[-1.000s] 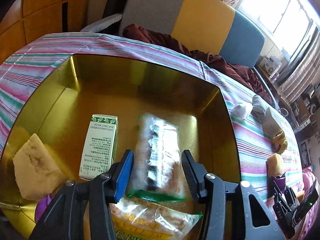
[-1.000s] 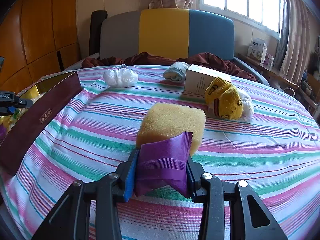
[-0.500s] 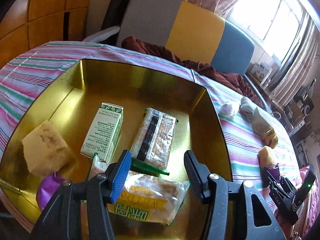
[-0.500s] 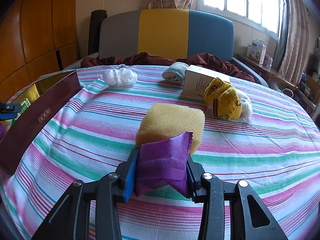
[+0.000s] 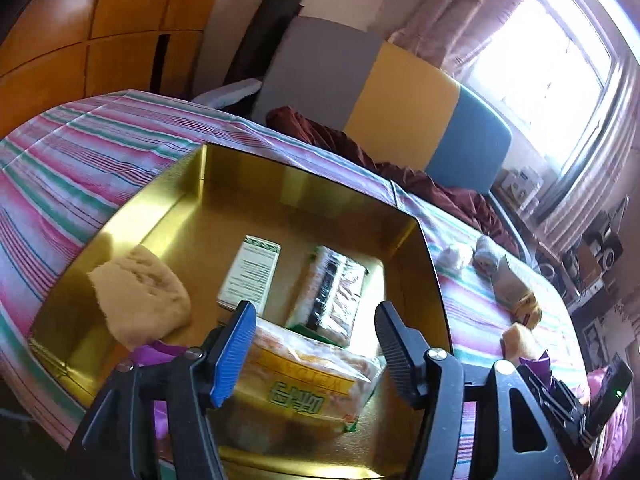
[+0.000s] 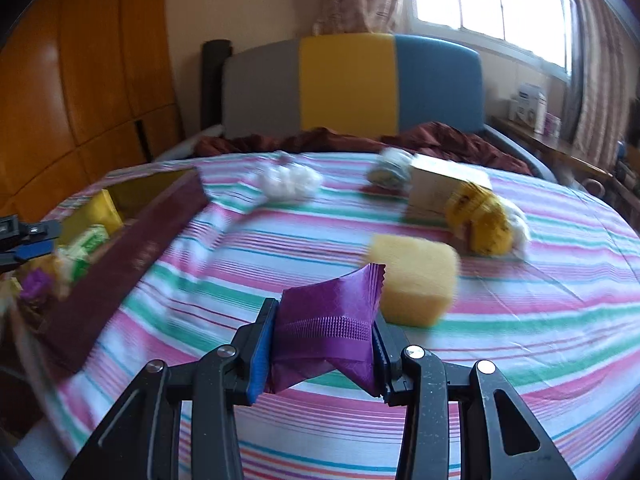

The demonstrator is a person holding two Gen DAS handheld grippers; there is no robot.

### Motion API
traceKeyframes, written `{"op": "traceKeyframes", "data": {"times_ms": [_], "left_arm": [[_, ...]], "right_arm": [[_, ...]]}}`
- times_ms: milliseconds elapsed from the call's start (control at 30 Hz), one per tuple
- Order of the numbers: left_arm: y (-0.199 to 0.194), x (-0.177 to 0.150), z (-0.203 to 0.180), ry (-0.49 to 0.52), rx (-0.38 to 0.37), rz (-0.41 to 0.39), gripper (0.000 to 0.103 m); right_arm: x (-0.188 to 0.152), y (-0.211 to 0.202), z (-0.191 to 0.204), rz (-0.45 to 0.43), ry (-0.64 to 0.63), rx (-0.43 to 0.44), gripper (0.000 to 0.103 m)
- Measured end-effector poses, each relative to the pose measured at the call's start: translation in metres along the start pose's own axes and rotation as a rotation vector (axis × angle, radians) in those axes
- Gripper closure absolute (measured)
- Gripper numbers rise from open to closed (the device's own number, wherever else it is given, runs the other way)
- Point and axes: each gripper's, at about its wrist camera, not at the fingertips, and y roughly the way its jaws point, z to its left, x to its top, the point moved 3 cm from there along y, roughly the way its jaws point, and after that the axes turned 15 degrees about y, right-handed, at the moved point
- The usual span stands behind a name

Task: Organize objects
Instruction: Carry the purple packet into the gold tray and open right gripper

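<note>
The left gripper hangs over the gold tray, jaws opening and gripping nothing; a yellow snack bag lies below them. The right gripper clamps a purple packet, with the sponge just beyond.

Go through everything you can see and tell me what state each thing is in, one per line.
Gold tin box: open, lid off, partly filled.
Left hand-held gripper: jaws opening, nothing between the pads.
Right hand-held gripper: shut on purple sachet.
Bread packet: lying flat in the box.
Cracker pack: lying in the box.
Yellow sponge: loose on striped cloth.
</note>
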Motion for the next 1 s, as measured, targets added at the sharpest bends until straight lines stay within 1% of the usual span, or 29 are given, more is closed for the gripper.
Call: {"op": "traceKeyframes", "data": {"times_ms": [167, 267, 433, 533, 667, 833, 933, 1000], "left_arm": [[-0.006, 0.0, 0.013, -0.037, 0.025, -0.005, 0.04], [-0.009, 0.001, 0.02, -0.051, 0.062, -0.01, 0.04], [-0.021, 0.009, 0.033, -0.088, 0.088, -0.044, 0.04], [-0.027, 0.012, 0.039, -0.111, 0.097, -0.063, 0.04], [-0.029, 0.011, 0.045, -0.145, 0.091, -0.064, 0.04], [-0.031, 0.01, 0.047, -0.16, 0.088, -0.069, 0.04], [-0.032, 0.011, 0.047, -0.16, 0.088, -0.073, 0.04], [-0.032, 0.011, 0.047, -0.164, 0.085, -0.073, 0.04]], "right_arm": [[0.004, -0.012, 0.05, 0.014, -0.014, 0.138, 0.061], [0.003, -0.02, 0.084, 0.023, -0.052, 0.215, 0.061], [-0.006, -0.028, 0.145, 0.079, -0.143, 0.32, 0.061], [-0.016, -0.028, 0.176, 0.12, -0.19, 0.354, 0.06], [-0.028, -0.016, 0.201, 0.175, -0.207, 0.355, 0.06], [-0.042, 0.003, 0.215, 0.242, -0.174, 0.352, 0.059], [-0.047, 0.01, 0.219, 0.274, -0.144, 0.357, 0.053], [-0.047, 0.013, 0.217, 0.291, -0.099, 0.366, 0.048]]}}
